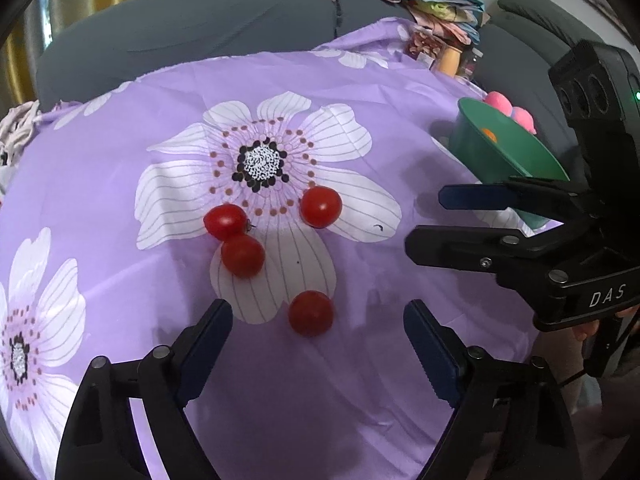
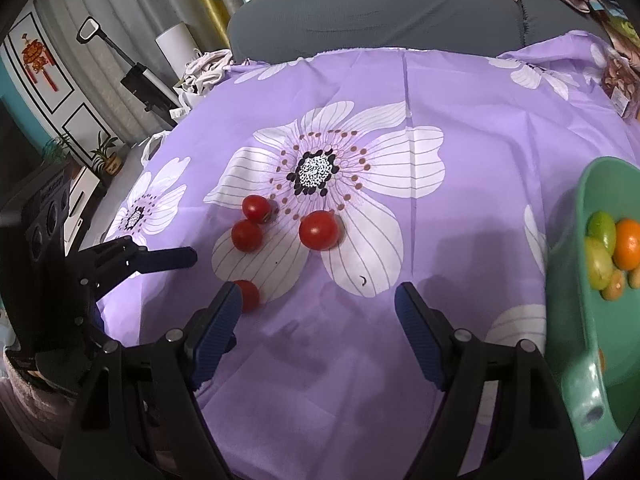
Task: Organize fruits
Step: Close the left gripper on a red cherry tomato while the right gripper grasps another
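Note:
Several red tomatoes lie on the purple flowered cloth [image 1: 380, 92]. In the left wrist view the nearest tomato [image 1: 311, 313] sits just ahead of my open, empty left gripper [image 1: 318, 344]; others [image 1: 242, 255] [image 1: 225, 221] [image 1: 321, 206] lie farther. My right gripper [image 2: 318, 316] is open and empty; its left finger partly hides the nearest tomato [image 2: 249, 295]. It also shows at the right in the left wrist view [image 1: 424, 220]. A green bowl [image 2: 576, 280] at the right holds a green fruit [image 2: 602, 226] and an orange [image 2: 628, 244].
The green bowl also shows in the left wrist view [image 1: 472, 148], with pink balls [image 1: 508, 110] behind it. A grey sofa [image 1: 200, 40] stands behind the table, with clothes and packets piled at the far right. The left gripper shows at the left of the right wrist view [image 2: 160, 258].

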Demonstrator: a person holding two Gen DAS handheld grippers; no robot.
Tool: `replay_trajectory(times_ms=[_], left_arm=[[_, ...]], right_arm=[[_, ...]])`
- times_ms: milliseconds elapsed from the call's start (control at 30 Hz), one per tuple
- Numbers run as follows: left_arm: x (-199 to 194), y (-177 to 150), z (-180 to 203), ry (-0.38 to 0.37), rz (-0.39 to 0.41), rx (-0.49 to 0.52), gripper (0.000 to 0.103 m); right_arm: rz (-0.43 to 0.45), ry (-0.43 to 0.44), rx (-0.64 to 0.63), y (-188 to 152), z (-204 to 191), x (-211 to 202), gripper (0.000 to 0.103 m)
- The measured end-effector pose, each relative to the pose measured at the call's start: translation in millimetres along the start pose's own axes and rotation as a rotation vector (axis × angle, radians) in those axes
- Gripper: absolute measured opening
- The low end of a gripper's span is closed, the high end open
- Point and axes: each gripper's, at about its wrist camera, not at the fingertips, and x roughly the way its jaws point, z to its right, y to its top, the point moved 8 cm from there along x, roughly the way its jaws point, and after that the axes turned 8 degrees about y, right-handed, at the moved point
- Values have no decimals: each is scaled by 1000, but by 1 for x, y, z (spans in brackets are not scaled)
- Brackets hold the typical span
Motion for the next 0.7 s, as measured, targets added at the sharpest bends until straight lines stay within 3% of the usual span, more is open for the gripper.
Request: replay_trajectory(times_ms=[333,467,567,700], left_arm=[[11,-4,0,-22,-37,9,69],[16,-6,-2,-14,-52,8,63],[20,-7,-4,-18,-64,4,48],[24,-8,-4,-17,-75,7,43]], right_arm=[[-40,16,-21,11,3,27,78],[-58,22,-43,17,1,37,73],[-74,19,-59,21,0,46,68],[-97,8,-62,26,4,58,64]])
